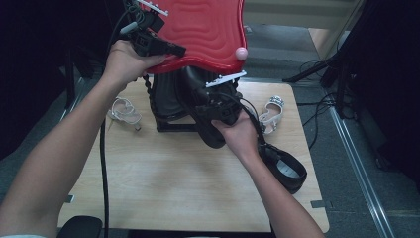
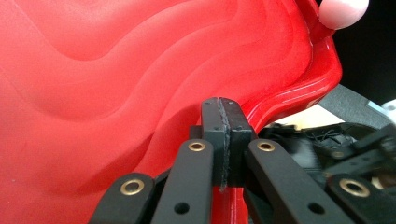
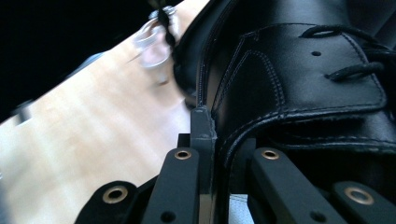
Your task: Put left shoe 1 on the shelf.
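With the left gripper clamped on the raised red tray's rim and the right gripper pinching the black shoe beneath it, the thin-edged tray could tilt and slip.

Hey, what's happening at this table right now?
A person works with a gripper in each hand. The left gripper is shut on the edge of a red lid, holding it raised over a black box. The right gripper is shut on a black shoe, held by the box. Two pale sandals and another black shoe lie on the table.
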`<state>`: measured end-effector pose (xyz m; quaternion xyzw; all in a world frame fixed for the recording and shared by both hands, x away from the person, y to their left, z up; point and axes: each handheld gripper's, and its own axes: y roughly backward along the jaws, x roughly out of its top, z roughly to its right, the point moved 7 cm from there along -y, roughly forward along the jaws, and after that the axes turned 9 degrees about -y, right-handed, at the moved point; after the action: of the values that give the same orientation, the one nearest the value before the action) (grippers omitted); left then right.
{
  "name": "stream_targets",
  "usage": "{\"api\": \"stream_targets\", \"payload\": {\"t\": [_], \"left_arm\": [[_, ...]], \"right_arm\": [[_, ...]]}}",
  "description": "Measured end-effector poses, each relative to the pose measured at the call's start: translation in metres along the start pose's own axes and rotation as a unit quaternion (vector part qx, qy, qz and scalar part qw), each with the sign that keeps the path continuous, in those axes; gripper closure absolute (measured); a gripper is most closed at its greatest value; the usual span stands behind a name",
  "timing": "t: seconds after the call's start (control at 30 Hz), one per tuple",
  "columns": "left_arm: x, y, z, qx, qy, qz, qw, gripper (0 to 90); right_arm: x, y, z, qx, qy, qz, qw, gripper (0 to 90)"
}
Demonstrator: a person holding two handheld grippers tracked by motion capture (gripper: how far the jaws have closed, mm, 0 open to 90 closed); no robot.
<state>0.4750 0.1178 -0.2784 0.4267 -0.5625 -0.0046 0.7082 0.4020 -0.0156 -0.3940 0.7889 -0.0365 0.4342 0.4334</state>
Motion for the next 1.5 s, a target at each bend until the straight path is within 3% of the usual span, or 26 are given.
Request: {"api": "stream_targets", "payload": {"t": [0.1,0.27,0.43,0.57,0.73,0.87,0.97,1.03,1.13,1.33,1.5], "left_arm": [[0.000,0.000,0.001,0.004,-0.005,-0.002,1.0000,90.0],[-0.001,0.001,0.000,-0.001,0.001,-0.003,1.0000,90.0],[-0.001,0.001,-0.001,-0.002,0.004,-0.001,1.0000,90.0],[-0.001,0.000,-0.001,-0.003,0.007,0.000,1.0000,90.0],[-0.001,0.001,-0.001,-0.004,0.008,0.001,1.0000,90.0],[-0.001,0.000,-0.001,-0.003,0.010,0.001,1.0000,90.0],[-0.001,0.000,-0.001,-0.001,0.008,0.001,1.0000,90.0],[-0.001,0.000,-0.001,0.001,0.008,0.002,1.0000,90.0],[-0.001,0.000,-0.001,0.000,0.009,0.001,1.0000,90.0],[-0.001,0.000,-0.002,0.000,0.006,0.001,1.0000,90.0],[-0.001,0.000,-0.002,0.000,0.006,0.000,1.0000,90.0]], "right_arm": [[0.003,-0.019,0.003,-0.034,0.020,0.012,0.9991,85.9],[0.007,-0.043,-0.002,-0.060,0.028,0.025,0.9975,86.2],[0.014,-0.060,-0.008,-0.075,0.023,0.044,0.9959,86.2],[0.023,-0.069,-0.013,-0.078,0.005,0.057,0.9953,86.1],[0.035,-0.080,-0.017,-0.096,0.007,0.061,0.9935,85.9],[0.035,-0.092,-0.022,-0.091,-0.011,0.049,0.9945,78.3],[0.032,-0.101,-0.029,-0.093,0.005,0.030,0.9952,72.3],[0.031,-0.104,-0.031,-0.090,0.004,0.026,0.9956,64.8],[0.030,-0.103,-0.033,-0.084,0.006,0.024,0.9962,61.9],[0.031,-0.082,-0.034,-0.045,-0.009,0.054,0.9975,64.7],[0.026,-0.060,-0.034,-0.022,0.001,0.056,0.9982,68.9]]}}
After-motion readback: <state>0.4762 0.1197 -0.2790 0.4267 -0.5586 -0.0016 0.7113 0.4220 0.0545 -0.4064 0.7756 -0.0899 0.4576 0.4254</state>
